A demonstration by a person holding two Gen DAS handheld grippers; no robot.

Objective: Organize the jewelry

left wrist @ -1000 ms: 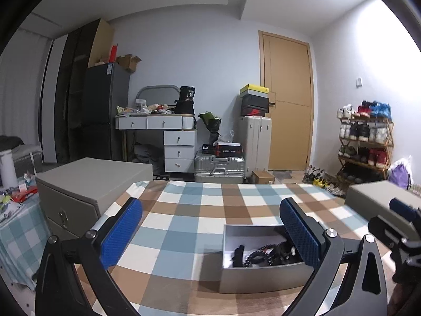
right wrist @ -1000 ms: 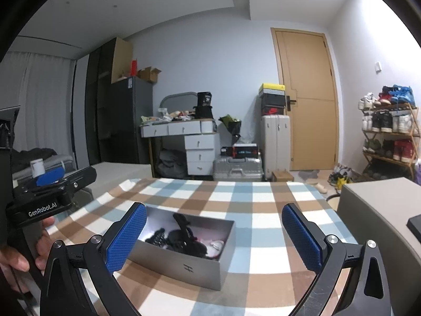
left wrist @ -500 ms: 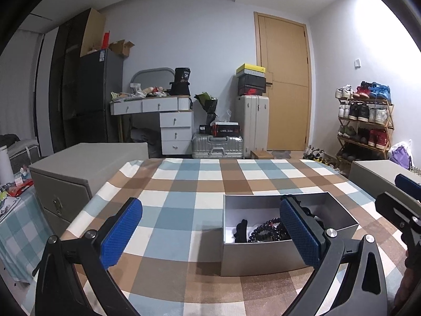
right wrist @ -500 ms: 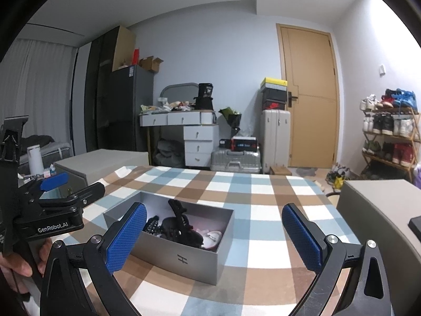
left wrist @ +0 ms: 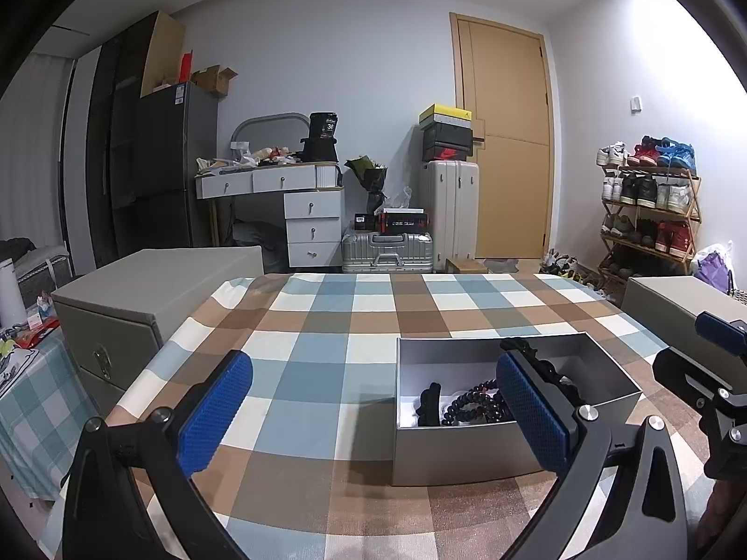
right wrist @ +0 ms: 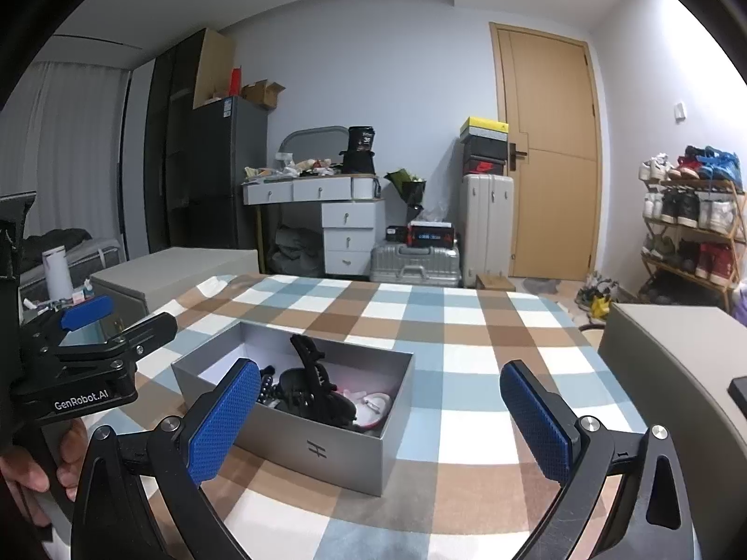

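— Checked cloth (left wrist: 327, 373) in blue, brown and white covers the table in the left wrist view, yes?

— Yes, with a door (left wrist: 502, 140) and a shoe rack (left wrist: 649, 205) behind it. The left gripper (left wrist: 373, 406) hangs over the cloth with its blue pads spread wide and nothing between them.

— And the jewelry?

— In the open grey box (left wrist: 467, 452), low and right of centre. A dark beaded bracelet (left wrist: 471, 403) lies inside beside a small black piece I cannot identify. The right-hand finger partly hides the box.

— What about the right wrist view?

— Same cloth (right wrist: 467, 350). The right gripper (right wrist: 380, 413) is also released, empty. The box (right wrist: 327, 448) sits low and left of centre; a black hair claw (right wrist: 310, 373) stands in it, with something pink and white (right wrist: 369, 403) near the right wall. At the left edge a hand (right wrist: 28, 466) holds the other gripper's handle.
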